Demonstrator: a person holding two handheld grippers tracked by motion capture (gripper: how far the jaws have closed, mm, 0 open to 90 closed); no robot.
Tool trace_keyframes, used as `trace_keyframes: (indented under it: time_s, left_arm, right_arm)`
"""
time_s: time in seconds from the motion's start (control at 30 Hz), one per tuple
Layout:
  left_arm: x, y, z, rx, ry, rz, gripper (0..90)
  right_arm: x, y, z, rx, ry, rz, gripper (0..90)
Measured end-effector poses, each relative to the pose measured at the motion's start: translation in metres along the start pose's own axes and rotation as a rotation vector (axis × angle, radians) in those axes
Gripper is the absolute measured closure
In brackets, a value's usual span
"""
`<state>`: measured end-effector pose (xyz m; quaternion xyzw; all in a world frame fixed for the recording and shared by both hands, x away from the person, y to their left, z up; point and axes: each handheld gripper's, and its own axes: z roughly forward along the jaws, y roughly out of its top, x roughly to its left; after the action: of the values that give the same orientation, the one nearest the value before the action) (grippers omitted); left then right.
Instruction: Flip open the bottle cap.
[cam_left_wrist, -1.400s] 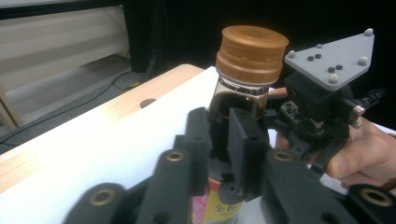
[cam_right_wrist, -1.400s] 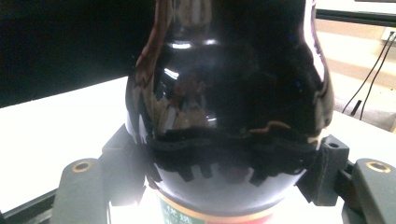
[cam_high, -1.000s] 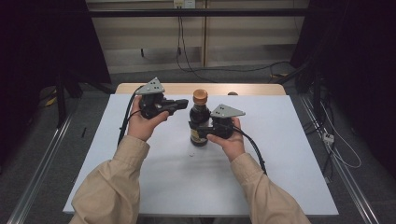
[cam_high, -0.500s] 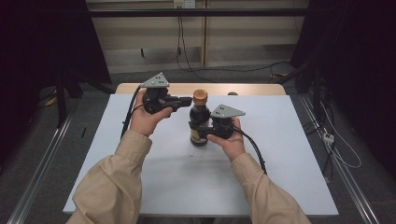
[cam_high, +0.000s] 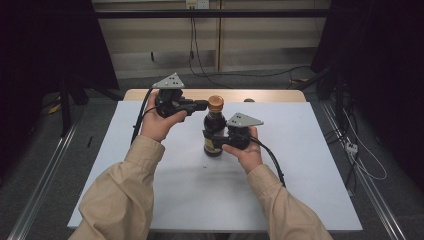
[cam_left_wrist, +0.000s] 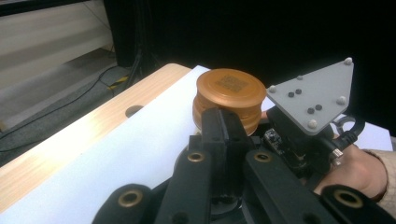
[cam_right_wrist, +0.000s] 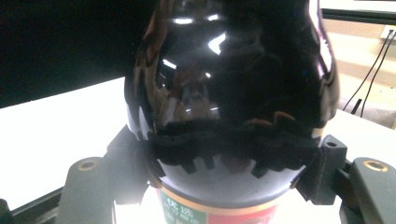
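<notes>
Gripping the dark sauce bottle (cam_high: 214, 131) around its belly, the right claw (cam_high: 220, 141) held it upright on the white counter (cam_high: 310, 165). The left claw (cam_high: 201, 104), jaws closed together, pointed level at the bronze cap (cam_left_wrist: 229, 95). It probably needed to open first, then clamp the cap squarely before twisting.

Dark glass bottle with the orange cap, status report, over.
Right gripper shut on dark glass bottle, upright on white table. Left gripper shut, beside orange cap. Nothing in the way.
</notes>
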<state>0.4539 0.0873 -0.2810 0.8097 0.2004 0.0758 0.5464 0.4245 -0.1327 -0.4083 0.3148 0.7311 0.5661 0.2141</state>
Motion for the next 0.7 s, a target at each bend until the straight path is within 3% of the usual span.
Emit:
trace_keyframes:
  time_s: [0.7]
  left_arm:
    - [-0.0076, 0.0077, 0.0095, 0.008, 0.014, 0.025, 90.0]
  right_arm:
    - [-0.0035, -0.0023, -0.0038, -0.005, -0.009, 0.018, 31.5]
